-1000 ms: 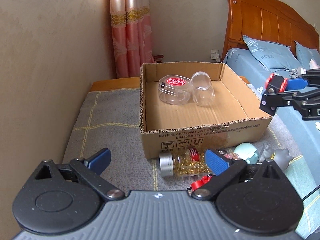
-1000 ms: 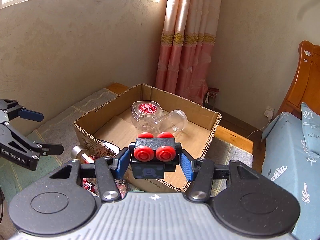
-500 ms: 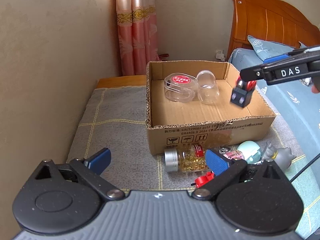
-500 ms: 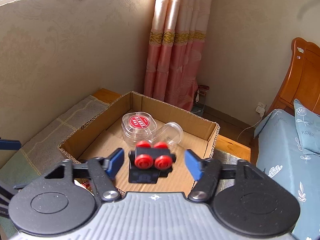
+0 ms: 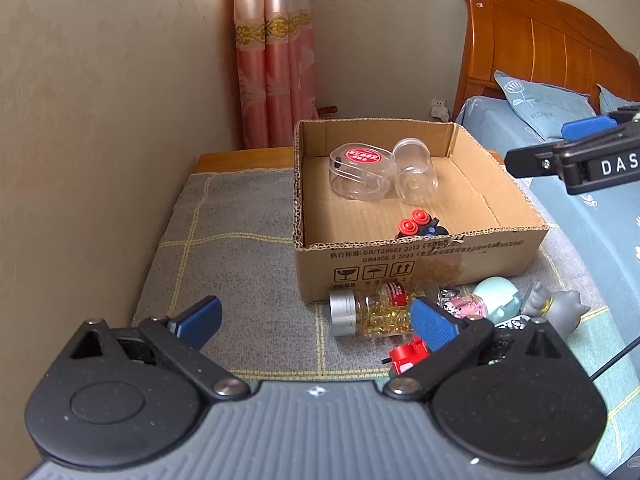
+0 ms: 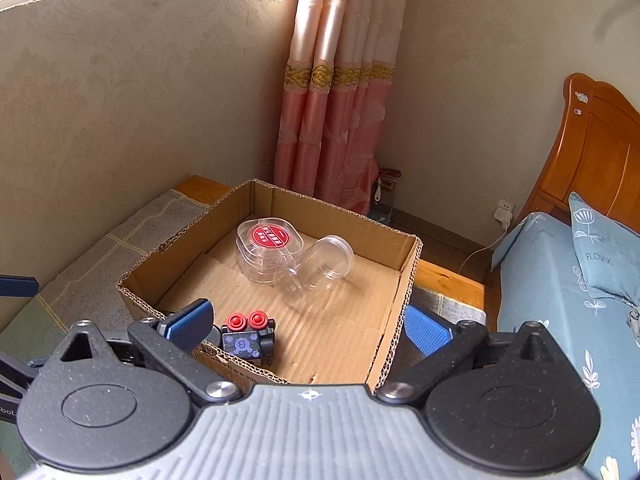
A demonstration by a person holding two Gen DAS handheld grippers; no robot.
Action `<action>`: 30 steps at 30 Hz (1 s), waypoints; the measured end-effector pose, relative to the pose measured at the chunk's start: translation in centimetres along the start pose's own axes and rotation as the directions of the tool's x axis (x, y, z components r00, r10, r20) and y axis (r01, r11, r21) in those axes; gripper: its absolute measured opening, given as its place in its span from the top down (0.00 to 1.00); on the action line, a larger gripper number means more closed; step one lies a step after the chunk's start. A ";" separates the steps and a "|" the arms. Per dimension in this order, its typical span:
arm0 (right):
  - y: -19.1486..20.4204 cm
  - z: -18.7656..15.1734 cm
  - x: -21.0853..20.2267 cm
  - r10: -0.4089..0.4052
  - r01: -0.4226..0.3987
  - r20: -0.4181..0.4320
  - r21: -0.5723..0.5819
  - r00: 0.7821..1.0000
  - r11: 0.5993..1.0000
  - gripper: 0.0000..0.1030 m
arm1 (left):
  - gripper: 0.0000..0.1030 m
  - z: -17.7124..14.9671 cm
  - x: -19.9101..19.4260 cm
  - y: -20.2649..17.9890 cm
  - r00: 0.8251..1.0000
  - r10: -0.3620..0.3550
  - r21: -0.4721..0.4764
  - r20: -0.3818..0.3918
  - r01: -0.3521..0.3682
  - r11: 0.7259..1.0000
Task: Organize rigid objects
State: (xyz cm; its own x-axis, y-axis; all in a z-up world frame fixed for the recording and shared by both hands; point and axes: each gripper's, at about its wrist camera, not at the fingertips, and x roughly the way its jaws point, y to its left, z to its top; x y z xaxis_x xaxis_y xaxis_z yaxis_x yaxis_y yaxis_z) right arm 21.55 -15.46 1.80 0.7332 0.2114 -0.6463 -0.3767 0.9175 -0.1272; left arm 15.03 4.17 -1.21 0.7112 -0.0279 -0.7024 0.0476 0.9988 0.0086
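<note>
right gripper: over cardboard box, jaws opening wide, nothing between them | toy block: lying in box at near wall, red knobs up | left gripper: spread, empty, before box front | pill bottle: lying outside, against box front

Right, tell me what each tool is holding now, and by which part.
Nothing is held. The right tool is opening, empty, above the toy block lying in the box. The left tool is open and empty.
</note>
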 end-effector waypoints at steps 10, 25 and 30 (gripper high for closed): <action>-0.5 -4.9 -0.6 -0.069 0.074 -0.045 0.110 0.997 0.991 0.00 | 0.02 -1.0 0.6 -0.1 1.000 0.001 0.024 -0.024 -0.001 1.000; 0.4 -12.6 -1.4 -0.142 0.152 -0.065 0.190 0.988 0.970 0.00 | 0.02 -3.5 4.2 -2.4 0.987 -0.108 0.052 -0.115 0.114 0.992; 0.0 -13.2 -1.7 -0.148 0.159 -0.069 0.210 0.987 0.965 0.00 | 0.02 -3.7 5.5 -3.6 0.981 -0.141 0.071 -0.131 0.151 0.986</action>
State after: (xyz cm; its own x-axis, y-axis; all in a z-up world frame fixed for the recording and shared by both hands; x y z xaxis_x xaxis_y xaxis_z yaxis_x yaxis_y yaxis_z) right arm 12.82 -20.22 -7.01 0.7401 0.0500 -0.6706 -0.1277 0.9895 -0.0672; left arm 16.17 0.54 -7.75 0.5993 -0.1628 -0.7838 0.2042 0.9778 -0.0470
